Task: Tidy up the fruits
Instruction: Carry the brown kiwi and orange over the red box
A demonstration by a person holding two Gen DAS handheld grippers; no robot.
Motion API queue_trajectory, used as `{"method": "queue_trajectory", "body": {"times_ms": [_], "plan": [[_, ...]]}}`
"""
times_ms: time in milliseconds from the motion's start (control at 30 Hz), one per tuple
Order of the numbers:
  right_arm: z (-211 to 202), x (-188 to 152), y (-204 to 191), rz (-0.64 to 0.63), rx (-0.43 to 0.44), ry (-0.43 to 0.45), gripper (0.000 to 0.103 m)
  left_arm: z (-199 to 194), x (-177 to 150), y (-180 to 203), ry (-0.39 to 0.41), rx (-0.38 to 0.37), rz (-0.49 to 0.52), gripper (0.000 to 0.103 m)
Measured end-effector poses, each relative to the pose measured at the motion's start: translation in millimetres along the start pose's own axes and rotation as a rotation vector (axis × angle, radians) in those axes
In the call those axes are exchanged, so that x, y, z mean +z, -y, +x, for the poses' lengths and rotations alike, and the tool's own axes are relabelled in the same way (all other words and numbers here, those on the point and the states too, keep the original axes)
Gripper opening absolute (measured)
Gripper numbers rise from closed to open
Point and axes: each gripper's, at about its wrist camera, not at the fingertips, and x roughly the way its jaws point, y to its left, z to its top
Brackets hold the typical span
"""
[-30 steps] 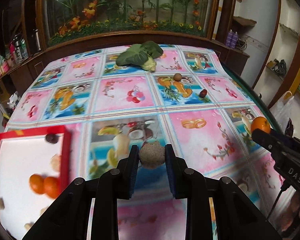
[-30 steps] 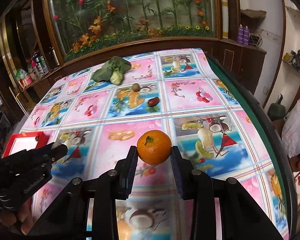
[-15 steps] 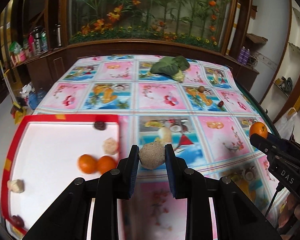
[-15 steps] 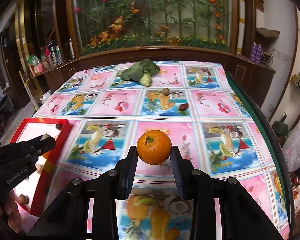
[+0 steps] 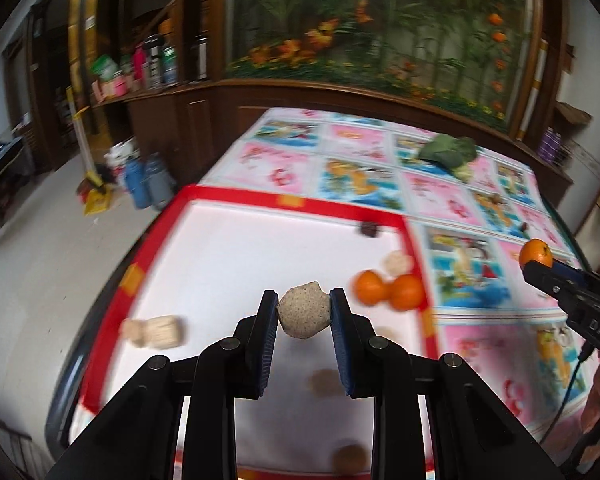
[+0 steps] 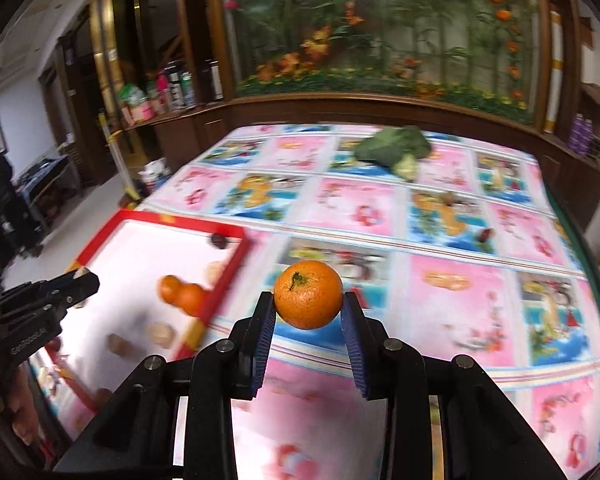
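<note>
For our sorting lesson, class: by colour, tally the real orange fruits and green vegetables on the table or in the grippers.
Orange: 3, two oranges on the tray, one held orange in the right gripper.
Green: 1, a leafy vegetable.
Total: 4

Dark wooden cabinetry (image 5: 284, 96) curves round the room beneath a big flower mural (image 6: 380, 20) catching a glint of light. At the left, bottles crowd a shelf (image 5: 140, 68), and pale floor (image 5: 40, 264) stretches beside blue canisters (image 5: 148, 184).
</note>
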Motion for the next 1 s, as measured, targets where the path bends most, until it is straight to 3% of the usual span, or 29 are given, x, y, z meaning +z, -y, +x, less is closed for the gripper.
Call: {"method": "queue_trajectory", "body": {"times_ms": [367, 633, 1000], "plan": [[33, 3, -79, -0.112, 0.164, -0.040, 0.034, 37, 21, -43, -0.036, 0.078, -0.059, 0.025], [44, -14, -93, -0.147, 0.205, -0.104, 0.034, 80, 41, -52, -0.062, 0.105, -0.061, 0.025], [46, -34, -108, -0.195, 0.263, -0.162, 0.035, 92, 42, -48, -0.058, 0.124, -0.040, 0.025]]}}
